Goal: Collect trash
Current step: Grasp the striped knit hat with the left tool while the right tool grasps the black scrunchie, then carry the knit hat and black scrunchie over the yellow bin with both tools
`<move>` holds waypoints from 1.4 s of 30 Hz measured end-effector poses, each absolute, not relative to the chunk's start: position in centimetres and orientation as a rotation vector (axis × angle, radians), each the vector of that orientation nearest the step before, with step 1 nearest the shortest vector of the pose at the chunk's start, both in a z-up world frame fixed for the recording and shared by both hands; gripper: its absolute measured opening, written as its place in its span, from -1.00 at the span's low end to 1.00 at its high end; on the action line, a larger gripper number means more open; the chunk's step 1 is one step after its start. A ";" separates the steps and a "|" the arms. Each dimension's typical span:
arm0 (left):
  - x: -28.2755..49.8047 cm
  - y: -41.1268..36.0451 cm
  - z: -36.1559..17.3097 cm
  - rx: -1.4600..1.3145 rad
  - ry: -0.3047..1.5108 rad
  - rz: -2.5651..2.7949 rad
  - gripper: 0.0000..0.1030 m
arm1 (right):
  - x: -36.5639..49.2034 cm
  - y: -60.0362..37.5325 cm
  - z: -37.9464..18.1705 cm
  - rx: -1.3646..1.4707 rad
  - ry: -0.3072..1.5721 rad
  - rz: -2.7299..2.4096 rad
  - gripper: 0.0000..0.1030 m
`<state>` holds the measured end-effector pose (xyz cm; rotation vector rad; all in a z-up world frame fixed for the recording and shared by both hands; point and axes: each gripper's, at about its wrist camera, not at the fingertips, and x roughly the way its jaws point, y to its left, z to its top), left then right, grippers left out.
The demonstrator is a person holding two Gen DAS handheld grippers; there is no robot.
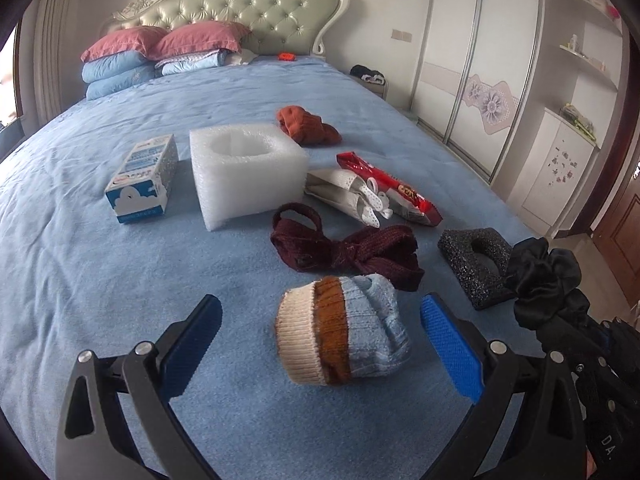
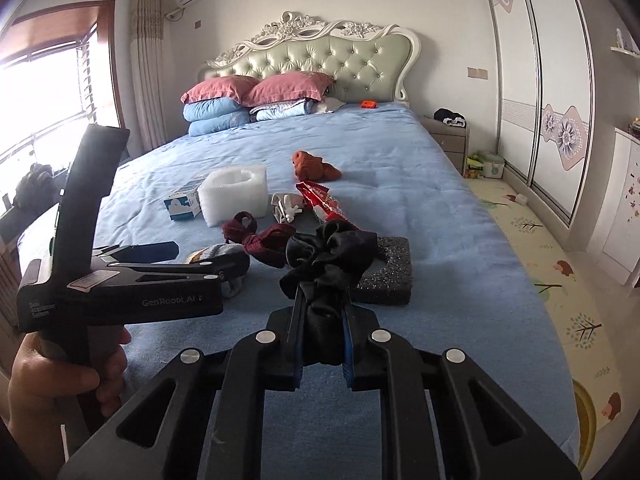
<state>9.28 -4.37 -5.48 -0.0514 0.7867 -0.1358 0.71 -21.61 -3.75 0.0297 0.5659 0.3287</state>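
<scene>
My left gripper [image 1: 320, 344] is open, its blue pads on either side of a rolled sock [image 1: 344, 332] of cream, brown and light blue on the blue bed. My right gripper [image 2: 322, 328] is shut on a black crumpled cloth [image 2: 330, 258], held above the bed; it also shows in the left wrist view [image 1: 548, 284]. Beyond lie a black foam block [image 1: 472, 260], a red snack wrapper [image 1: 392, 184], a white packet [image 1: 352, 192], a white foam piece [image 1: 244, 172] and a blue-and-white carton [image 1: 144, 180].
A dark red knitted piece [image 1: 348, 250] and an orange cloth [image 1: 308, 126] lie on the bed [image 1: 100, 280]. Pillows [image 2: 256, 92] are stacked at the headboard. A wardrobe [image 2: 540, 80] and a play mat [image 2: 560, 280] are on the right.
</scene>
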 end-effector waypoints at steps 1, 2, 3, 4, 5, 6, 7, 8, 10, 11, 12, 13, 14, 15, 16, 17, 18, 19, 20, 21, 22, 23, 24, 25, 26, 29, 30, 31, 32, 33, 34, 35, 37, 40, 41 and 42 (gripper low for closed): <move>9.6 -4.4 -5.8 -0.059 0.809 -0.138 0.64 | 0.7 -21.7 -3.7 0.033 0.565 0.329 -0.71; 9.9 -4.3 -6.3 -0.071 0.835 -0.143 0.28 | 0.6 -21.9 -3.7 0.034 0.563 0.329 -0.71; 10.0 -4.0 -6.5 -0.090 0.842 -0.144 0.24 | 0.6 -22.0 -3.6 0.035 0.559 0.330 -0.71; 9.7 -3.7 -6.4 -0.109 0.830 -0.146 0.14 | 0.4 -22.2 -3.4 0.036 0.552 0.331 -0.71; 9.4 -3.5 -6.2 -0.120 0.818 -0.146 -0.03 | 0.4 -22.3 -3.3 0.036 0.546 0.333 -0.71; 9.0 -3.3 -6.0 -0.129 0.803 -0.141 -0.03 | 0.2 -22.4 -3.2 0.033 0.538 0.339 -0.71; 8.4 -3.2 -5.8 -0.124 0.779 -0.120 -0.03 | 0.1 -22.4 -3.1 0.028 0.529 0.345 -0.71; 7.8 -3.2 -5.5 -0.116 0.750 -0.100 -0.03 | 0.0 -22.4 -3.0 0.022 0.517 0.347 -0.71; 6.2 -3.3 -4.6 -0.110 0.678 -0.083 -0.03 | -0.2 -22.3 -2.7 0.005 0.495 0.351 -0.71; 5.6 -3.4 -4.0 -0.106 0.646 -0.077 -0.03 | -0.3 -22.3 -2.5 -0.001 0.483 0.350 -0.71; 4.9 -3.6 -3.5 -0.098 0.616 -0.067 -0.03 | -0.4 -22.3 -2.4 -0.002 0.476 0.350 -0.71; 4.3 -3.8 -3.0 -0.090 0.592 -0.062 -0.03 | -0.4 -22.5 -2.3 0.005 0.468 0.351 -0.71; 3.9 -4.0 -2.5 -0.082 0.578 -0.058 -0.03 | -0.5 -22.7 -2.1 0.019 0.457 0.350 -0.71; 3.5 -4.4 -2.1 -0.072 0.571 -0.057 -0.02 | -0.6 -23.0 -1.9 0.028 0.449 0.343 -0.71; 3.3 -4.8 -1.7 -0.062 0.566 -0.065 -0.02 | -0.7 -23.3 -1.7 0.033 0.441 0.333 -0.71; 3.1 -5.2 -1.4 -0.055 0.560 -0.074 -0.02 | -0.8 -23.6 -1.5 0.040 0.434 0.328 -0.71; 2.9 -5.7 -1.1 -0.048 0.555 -0.082 -0.02 | -1.0 -23.9 -1.3 0.046 0.429 0.328 -0.71; 2.8 -6.2 -0.9 -0.045 0.553 -0.092 -0.02 | -1.1 -24.1 -1.2 0.047 0.425 0.328 -0.71; 2.7 -6.7 -0.6 -0.045 0.550 -0.104 -0.02 | -1.3 -24.5 -1.0 0.045 0.417 0.322 -0.71; 2.7 -7.2 -0.5 -0.043 0.548 -0.119 -0.02 | -1.5 -24.9 -0.9 0.043 0.409 0.317 -0.71; 2.6 -7.9 -0.3 -0.041 0.547 -0.133 -0.01 | -1.7 -25.4 -0.7 0.042 0.404 0.311 -0.71; 2.5 -8.6 -0.2 -0.041 0.546 -0.151 0.00 | -2.0 -25.9 -0.6 0.044 0.399 0.306 -0.71; 2.4 -9.3 -0.1 -0.041 0.548 -0.168 0.00 | -2.2 -26.6 -0.5 0.047 0.392 0.300 -0.71; 2.5 -10.1 0.0 -0.041 0.554 -0.188 0.02 | -2.4 -27.2 -0.5 0.050 0.386 0.292 -0.71; 2.5 -11.0 0.1 -0.043 0.559 -0.209 0.02 | -2.7 -28.0 -0.4 0.054 0.380 0.278 -0.70; 2.7 -14.2 0.3 -0.034 0.559 -0.271 0.02 | -3.5 -30.5 -0.3 0.060 0.374 0.236 -0.71; 2.8 -15.4 0.3 -0.028 0.558 -0.292 0.02 | -3.8 -31.5 -0.3 0.060 0.373 0.216 -0.70; 2.8 -16.7 0.3 -0.020 0.559 -0.313 0.02 | -4.1 -32.5 -0.3 0.060 0.373 0.196 -0.71; 2.8 -17.9 0.2 -0.013 0.561 -0.333 0.02 | -4.4 -33.4 -0.3 0.061 0.374 0.176 -0.70; 2.9 -19.3 0.1 -0.004 0.567 -0.357 0.02 | -4.7 -34.6 -0.4 0.066 0.373 0.155 -0.70; 2.8 -20.5 -0.1 0.001 0.574 -0.379 0.02 | -4.9 -35.6 -0.4 0.069 0.374 0.135 -0.69; 2.8 -21.6 -0.3 0.004 0.582 -0.402 0.02 | -5.2 -36.5 -0.5 0.070 0.375 0.114 -0.69; 2.8 -24.1 -0.8 0.021 0.598 -0.443 0.02 | -5.7 -38.4 -0.8 0.067 0.378 0.066 -0.69; 2.7 -27.9 -1.8 0.056 0.621 -0.492 0.02 | -6.4 -41.3 -1.6 0.075 0.394 0.017 -0.69; 2.8 -29.4 -2.1 0.067 0.633 -0.511 0.02 | -6.6 -42.2 -1.9 0.078 0.400 0.003 -0.69; 2.7 -30.9 -2.4 0.081 0.646 -0.535 0.02 | -6.9 -43.2 -2.3 0.080 0.408 -0.015 -0.69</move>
